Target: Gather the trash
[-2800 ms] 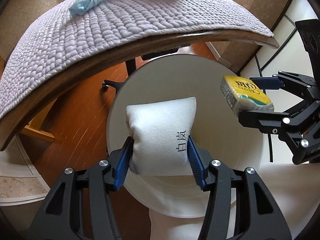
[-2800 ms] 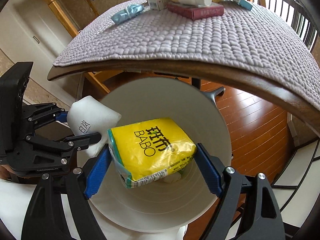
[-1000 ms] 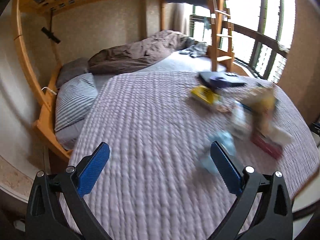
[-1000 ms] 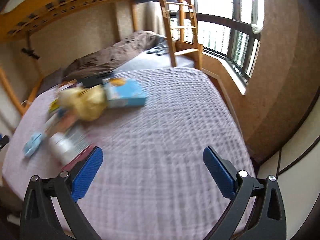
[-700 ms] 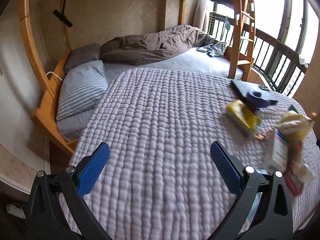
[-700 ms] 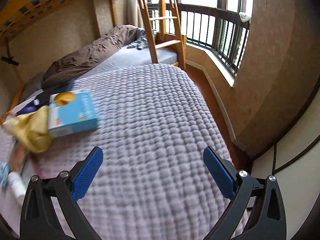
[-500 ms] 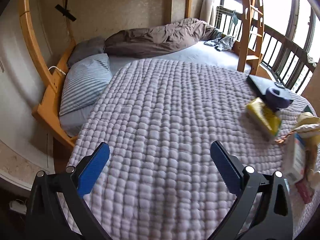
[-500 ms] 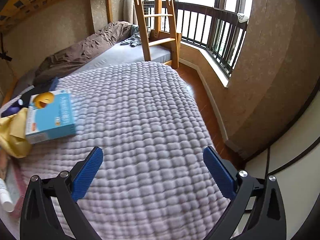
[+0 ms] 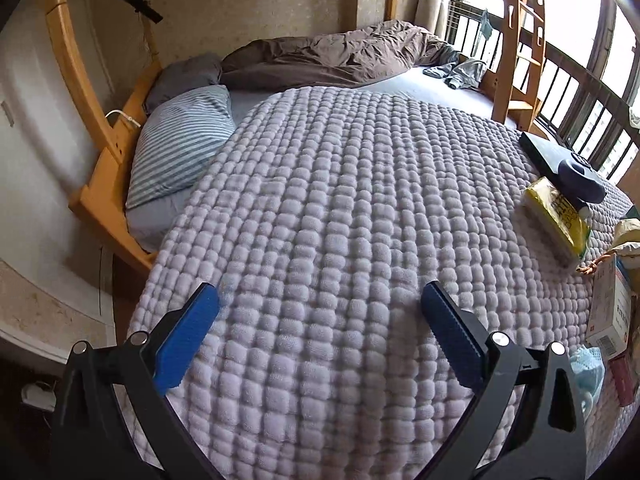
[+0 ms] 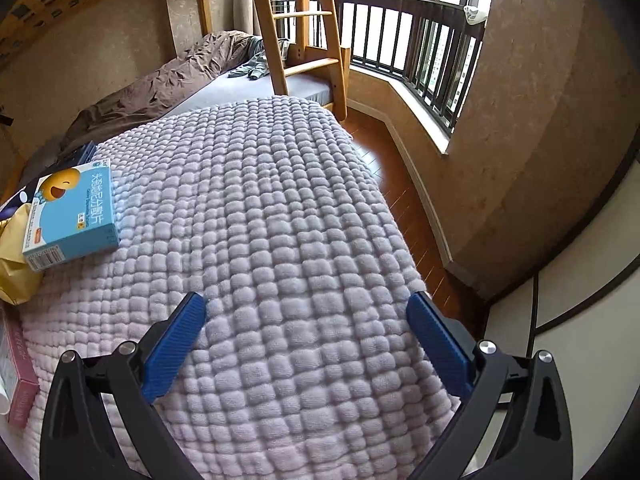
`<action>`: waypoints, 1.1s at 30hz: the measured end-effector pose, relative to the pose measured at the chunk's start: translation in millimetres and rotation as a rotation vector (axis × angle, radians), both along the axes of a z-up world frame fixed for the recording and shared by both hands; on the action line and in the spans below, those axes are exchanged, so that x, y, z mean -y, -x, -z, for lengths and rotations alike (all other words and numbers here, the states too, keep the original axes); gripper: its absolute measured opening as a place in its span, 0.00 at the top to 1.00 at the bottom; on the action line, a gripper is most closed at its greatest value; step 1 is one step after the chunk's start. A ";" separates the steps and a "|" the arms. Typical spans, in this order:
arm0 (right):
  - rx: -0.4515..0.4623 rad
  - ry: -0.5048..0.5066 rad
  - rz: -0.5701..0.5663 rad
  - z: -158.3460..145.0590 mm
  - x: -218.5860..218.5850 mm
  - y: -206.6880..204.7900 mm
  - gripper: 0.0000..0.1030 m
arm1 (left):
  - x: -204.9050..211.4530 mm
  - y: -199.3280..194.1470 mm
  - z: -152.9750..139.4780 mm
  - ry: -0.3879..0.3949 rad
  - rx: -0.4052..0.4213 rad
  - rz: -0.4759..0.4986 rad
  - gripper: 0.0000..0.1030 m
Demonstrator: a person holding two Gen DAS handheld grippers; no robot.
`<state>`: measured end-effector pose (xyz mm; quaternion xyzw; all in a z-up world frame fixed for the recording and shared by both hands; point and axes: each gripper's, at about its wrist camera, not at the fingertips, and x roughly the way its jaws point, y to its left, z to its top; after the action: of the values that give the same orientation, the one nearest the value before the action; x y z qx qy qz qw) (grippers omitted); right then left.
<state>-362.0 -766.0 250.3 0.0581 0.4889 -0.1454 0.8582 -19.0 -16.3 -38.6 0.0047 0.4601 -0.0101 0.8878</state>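
Both jaws spread wide, nothing between them: left gripper (image 9: 319, 304) and right gripper (image 10: 306, 312) each hang over bare patches of the lilac quilted cover (image 9: 340, 208), blue pads clear of the fabric as far as the views show. Trash sits between the two, at the right edge of the left wrist view and the left edge of the right wrist view. Nearest the left gripper: a crumpled light-blue mask (image 9: 586, 366) just beside its right finger, then a white carton (image 9: 610, 312) standing on edge, with a red-pink item behind it, mostly cut off, possibly the pink box (image 10: 18, 372) seen flat at the right view's edge. Further out: a yellow tissue pack (image 9: 558, 216) lying flat, a crumpled yellow-tan bag (image 10: 14, 260) touching a blue medicine box (image 10: 70, 216) that leans partly on it. Beyond the tissue pack, a dark round object (image 9: 580, 180) rests on a flat black case (image 9: 544, 152). Farthest: striped pillow (image 9: 180, 140), brown duvet (image 9: 332, 58), wooden ladder (image 10: 296, 36), window railing (image 10: 416, 48).
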 end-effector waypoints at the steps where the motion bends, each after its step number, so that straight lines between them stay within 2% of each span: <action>1: 0.000 -0.001 0.000 0.8 1.0 2.0 0.04 | -0.5 1.0 -0.1 0.001 0.000 -0.002 0.01; 33: -0.002 0.003 0.000 0.8 -0.8 3.3 0.03 | -2.0 2.9 0.2 0.000 0.000 -0.002 0.01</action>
<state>-365.3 -765.2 249.5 0.0565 0.4897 -0.1460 0.8577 -22.0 -14.4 -38.8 0.0042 0.4603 -0.0090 0.8877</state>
